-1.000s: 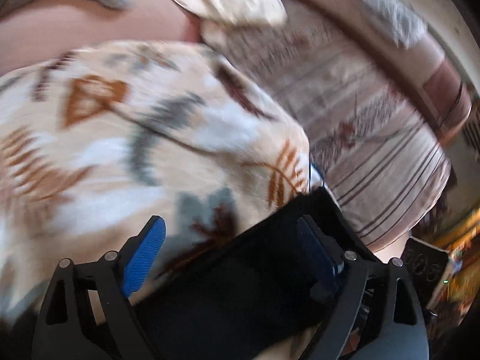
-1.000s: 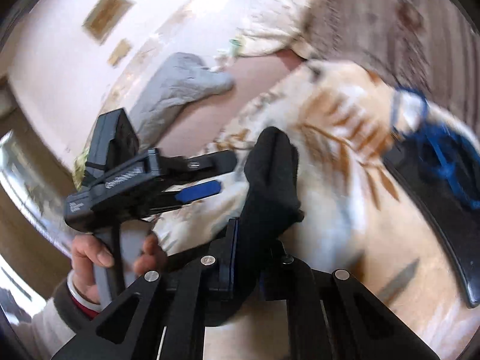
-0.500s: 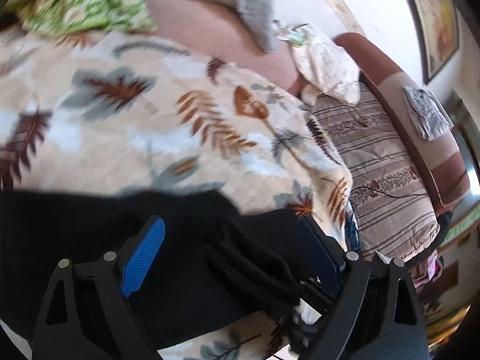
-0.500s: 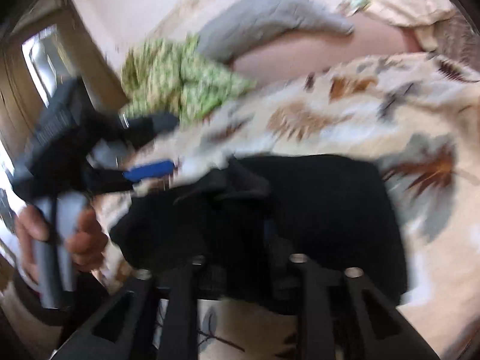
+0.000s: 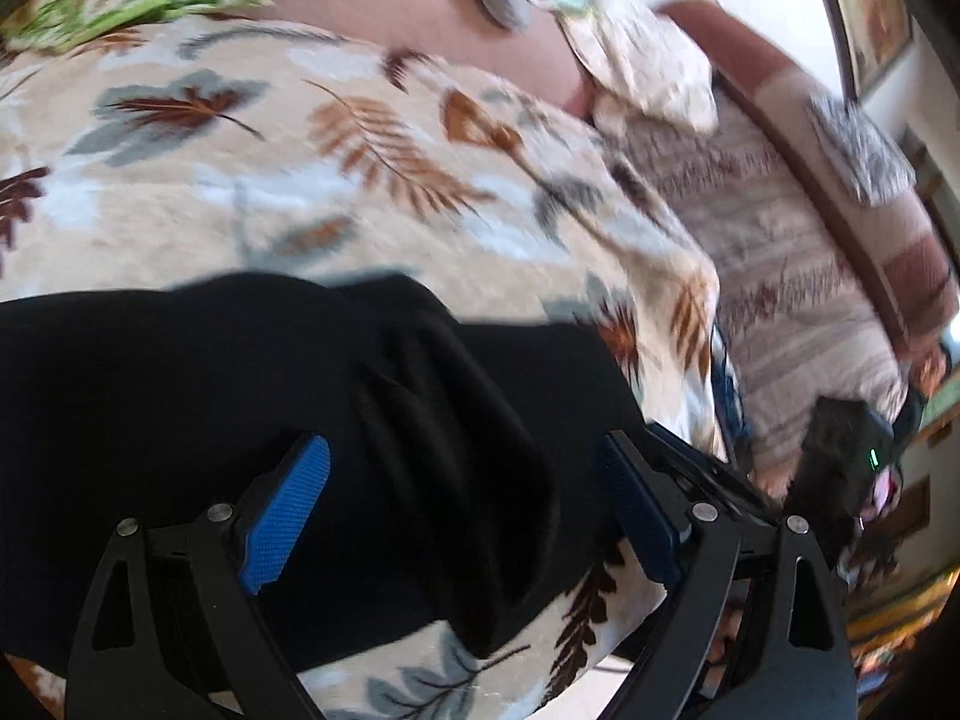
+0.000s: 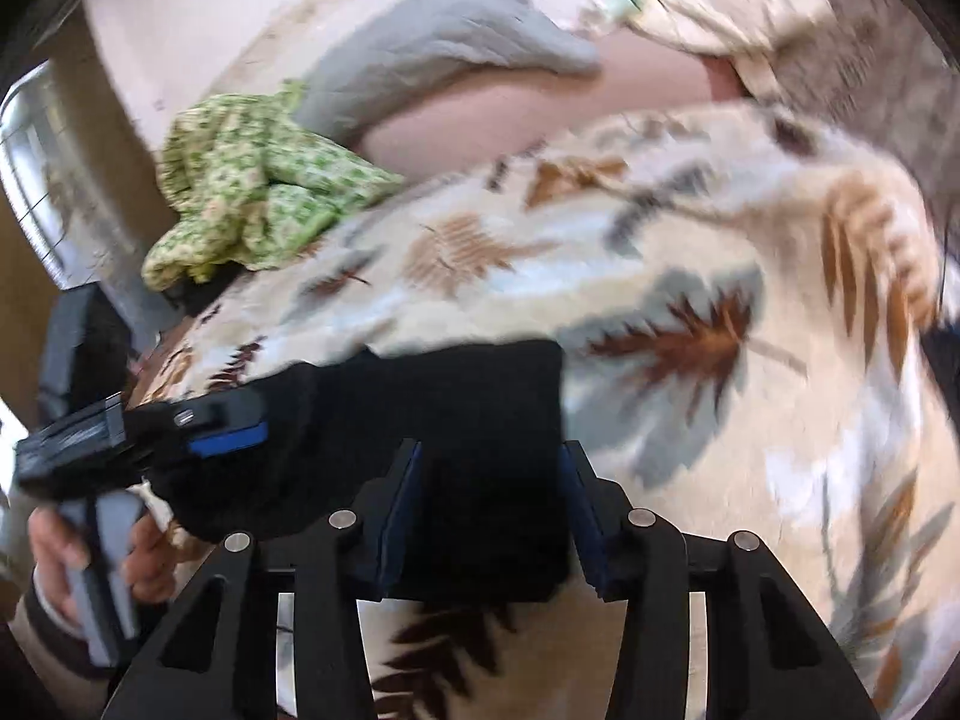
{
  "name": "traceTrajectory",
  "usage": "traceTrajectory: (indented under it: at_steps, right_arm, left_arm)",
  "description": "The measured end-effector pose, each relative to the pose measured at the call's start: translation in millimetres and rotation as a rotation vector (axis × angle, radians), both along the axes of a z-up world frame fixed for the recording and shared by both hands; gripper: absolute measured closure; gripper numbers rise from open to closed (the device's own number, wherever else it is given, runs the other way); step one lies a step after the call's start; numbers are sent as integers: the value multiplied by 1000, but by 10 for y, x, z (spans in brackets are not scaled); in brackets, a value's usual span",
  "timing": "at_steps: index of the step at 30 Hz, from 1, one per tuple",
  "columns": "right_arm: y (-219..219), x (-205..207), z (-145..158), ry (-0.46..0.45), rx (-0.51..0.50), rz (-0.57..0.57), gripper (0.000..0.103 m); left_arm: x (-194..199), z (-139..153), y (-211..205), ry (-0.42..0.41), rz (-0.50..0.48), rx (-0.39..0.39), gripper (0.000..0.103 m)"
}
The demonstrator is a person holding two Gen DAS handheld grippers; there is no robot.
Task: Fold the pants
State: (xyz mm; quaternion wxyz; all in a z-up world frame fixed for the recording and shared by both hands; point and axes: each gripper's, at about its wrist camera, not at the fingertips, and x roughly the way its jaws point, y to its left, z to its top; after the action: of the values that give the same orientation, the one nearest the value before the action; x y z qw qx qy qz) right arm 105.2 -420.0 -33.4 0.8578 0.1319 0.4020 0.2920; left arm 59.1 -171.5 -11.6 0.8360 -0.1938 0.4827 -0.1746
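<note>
The black pants (image 5: 240, 390) lie in a folded heap on the leaf-patterned blanket (image 5: 300, 180). My left gripper (image 5: 462, 450) hovers just over their right part, its blue pads (image 5: 288, 504) wide apart and touching no cloth. In the right wrist view the pants (image 6: 456, 396) spread across the blanket (image 6: 720, 420). My right gripper (image 6: 492, 456) stands half open around their near edge; black cloth fills the gap, but the pads do not pinch it. A person's hand (image 6: 54, 546) holds the left gripper's handle at the pants' left end.
A green patterned cloth (image 6: 252, 192) lies bunched at the blanket's far left. Behind it rest a grey pillow (image 6: 444, 42) and a cream pillow (image 5: 648, 66). A striped sofa cover (image 5: 780, 276) runs along the right. The blanket's near edge drops off below the pants.
The right gripper was shut on a bunch of black cloth held up; its jaws have since parted and the pants lie flat on the blanket. Both grippers swung left and lower over them.
</note>
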Motion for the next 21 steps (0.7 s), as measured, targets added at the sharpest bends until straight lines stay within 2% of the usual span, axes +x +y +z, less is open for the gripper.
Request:
traceTrajectory:
  at_steps: [3, 5, 6, 7, 8, 11, 13, 15, 18, 21]
  right_arm:
    - [-58, 55, -125, 51, 46, -7, 56]
    - [-49, 85, -133, 56, 56, -8, 56]
    - [-52, 71, -125, 50, 49, -7, 56]
    - [-51, 57, -112, 47, 45, -7, 55]
    - [-46, 42, -83, 43, 42, -8, 55]
    - [-78, -9, 20, 4, 29, -12, 54]
    - [-94, -39, 91, -23, 55, -5, 54]
    - [-51, -59, 144, -44, 72, 9, 54]
    - [84, -69, 188, -64, 69, 48, 55]
    - [232, -59, 175, -78, 27, 77, 57]
  left_arm:
    - [-2, -27, -225, -30, -39, 86, 12]
    - [19, -31, -302, -61, -48, 125, 15]
    - [42, -25, -322, -71, -55, 123, 38]
    - [67, -15, -333, -69, -63, 122, 74]
    - [92, -2, -332, -63, -70, 127, 86]
    - [58, 145, -272, -107, -83, 101, 87]
    - [-1, 208, -261, -129, -91, 129, 87]
    - [1, 151, -260, -125, -86, 161, 87]
    - [50, -39, -205, -58, -40, 171, 84]
    - [24, -86, -174, -70, -28, 176, 79]
